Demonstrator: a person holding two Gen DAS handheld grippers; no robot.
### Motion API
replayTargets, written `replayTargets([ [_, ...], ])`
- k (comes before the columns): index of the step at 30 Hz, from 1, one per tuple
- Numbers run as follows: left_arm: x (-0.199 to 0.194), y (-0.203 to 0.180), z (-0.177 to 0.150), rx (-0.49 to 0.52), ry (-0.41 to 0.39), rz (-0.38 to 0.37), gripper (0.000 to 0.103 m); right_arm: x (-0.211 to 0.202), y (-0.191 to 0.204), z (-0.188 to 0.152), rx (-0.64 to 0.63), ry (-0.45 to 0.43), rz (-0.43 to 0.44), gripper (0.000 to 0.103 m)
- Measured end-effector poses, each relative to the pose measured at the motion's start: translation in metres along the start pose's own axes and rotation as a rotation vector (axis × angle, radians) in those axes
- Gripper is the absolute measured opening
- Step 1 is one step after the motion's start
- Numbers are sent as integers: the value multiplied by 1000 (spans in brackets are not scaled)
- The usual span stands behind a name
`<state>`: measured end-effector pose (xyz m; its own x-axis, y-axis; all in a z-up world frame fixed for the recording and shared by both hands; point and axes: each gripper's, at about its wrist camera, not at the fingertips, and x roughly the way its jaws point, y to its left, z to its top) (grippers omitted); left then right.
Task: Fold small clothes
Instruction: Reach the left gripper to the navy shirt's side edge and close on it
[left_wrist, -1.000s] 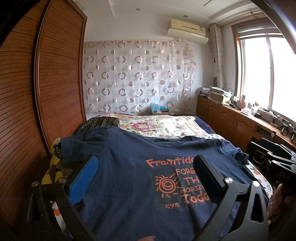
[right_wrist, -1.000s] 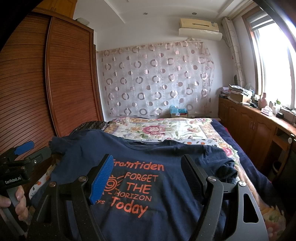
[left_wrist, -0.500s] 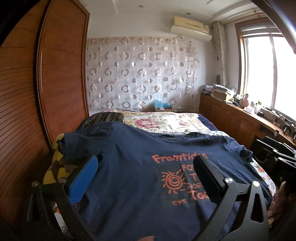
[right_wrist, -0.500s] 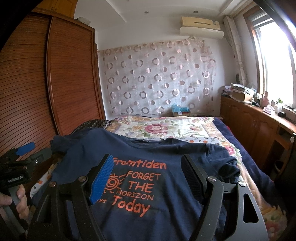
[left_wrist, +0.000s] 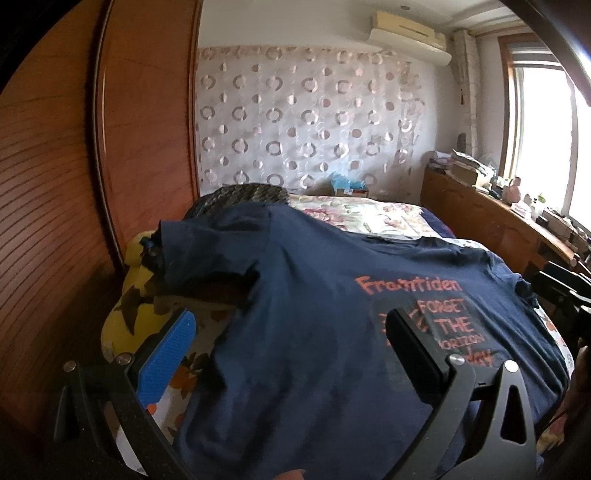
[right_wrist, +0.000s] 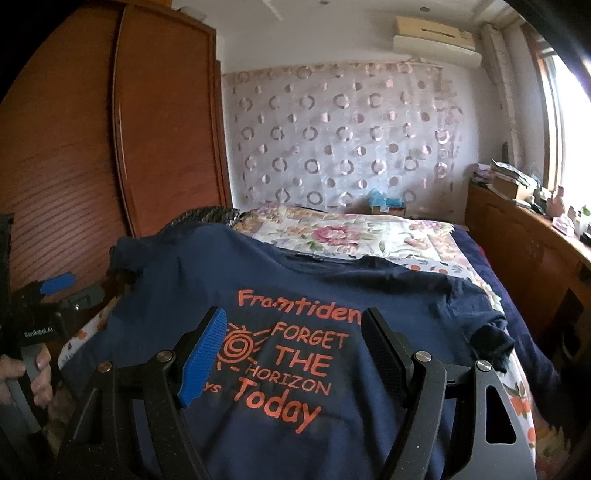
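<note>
Both hand-held grippers hover with jaws spread wide and empty above a navy T-shirt (right_wrist: 295, 295) laid print-up across the near end of the bed (right_wrist: 351, 232). The left gripper (left_wrist: 291, 343) sits over the shirt's left side near the bed's left edge; the right gripper (right_wrist: 295, 343) frames the orange lettering. Only the left view shows the left sleeve (left_wrist: 199, 251) lifted off a yellow cushion (left_wrist: 125, 317); only the right view shows the bunched right sleeve (right_wrist: 491, 336). A floral quilt (right_wrist: 343, 236) lies beyond the collar.
</note>
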<state>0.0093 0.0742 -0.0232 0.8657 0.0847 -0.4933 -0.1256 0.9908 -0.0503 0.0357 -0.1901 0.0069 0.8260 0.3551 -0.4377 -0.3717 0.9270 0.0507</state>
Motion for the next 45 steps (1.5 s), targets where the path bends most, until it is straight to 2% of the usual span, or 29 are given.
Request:
replayTargets([
  [10,27,33,0,17,44,31,103,28,-5,16,-28,46,93,77],
  [18,46,71,17,20,84,-55,103,43,-7,19,-62,64,169,77],
  [21,57,78,25,50,101,-48,100,49,-8,16,-67,85,202,77],
  [32,99,125,60,19,179,-76,62,43,-24,13,-94,141,255,77],
  [39,129,149,82,40,207,14,47,33,-28,9,-99,147,263,77],
  [41,133,153,86,40,211,11,32,30,-29,8,-105,148,261,77],
  [42,135,153,88,50,213,8,30,29,-29,7,-106,150,259,77],
  [45,138,153,91,86,217,50,29,36,-20,7,-90,162,258,77],
])
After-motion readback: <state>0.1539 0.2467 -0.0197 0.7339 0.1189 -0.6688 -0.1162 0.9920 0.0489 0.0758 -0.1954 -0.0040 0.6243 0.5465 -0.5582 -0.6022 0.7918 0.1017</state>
